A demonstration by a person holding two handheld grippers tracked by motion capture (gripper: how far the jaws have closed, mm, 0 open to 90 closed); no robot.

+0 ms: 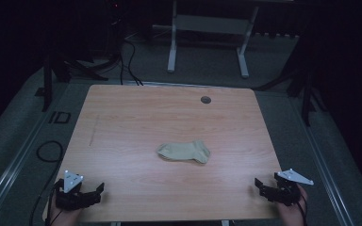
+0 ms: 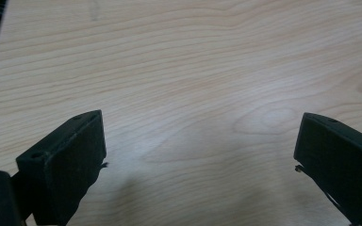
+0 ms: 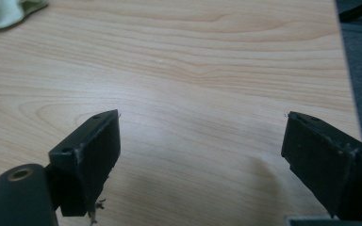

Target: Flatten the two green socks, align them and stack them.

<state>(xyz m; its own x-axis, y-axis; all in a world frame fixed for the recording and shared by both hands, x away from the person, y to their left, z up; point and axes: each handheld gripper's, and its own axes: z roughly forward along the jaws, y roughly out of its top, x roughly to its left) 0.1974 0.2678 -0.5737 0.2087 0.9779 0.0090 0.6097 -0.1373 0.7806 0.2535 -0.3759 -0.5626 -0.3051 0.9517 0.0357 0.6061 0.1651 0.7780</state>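
Observation:
A pale beige sock [image 1: 184,152] lies flat near the middle of the wooden table [image 1: 136,117]; its edge shows at the top left of the right gripper view [image 3: 4,12]. My left gripper [image 1: 93,193] rests at the table's front left corner, held by a hand, its jaws wide open over bare wood [image 2: 200,136]. At the front right corner my right gripper [image 1: 263,187] is also open, with nothing between its jaws [image 3: 201,136]. Both grippers are well apart from the sock.
A dark round grommet [image 1: 205,100] sits near the table's far edge. Beyond the table stands a white frame [image 1: 207,37] on grey floor, with black cables [image 1: 127,61] at the far left. The table's right edge [image 3: 346,70] is close to my right gripper.

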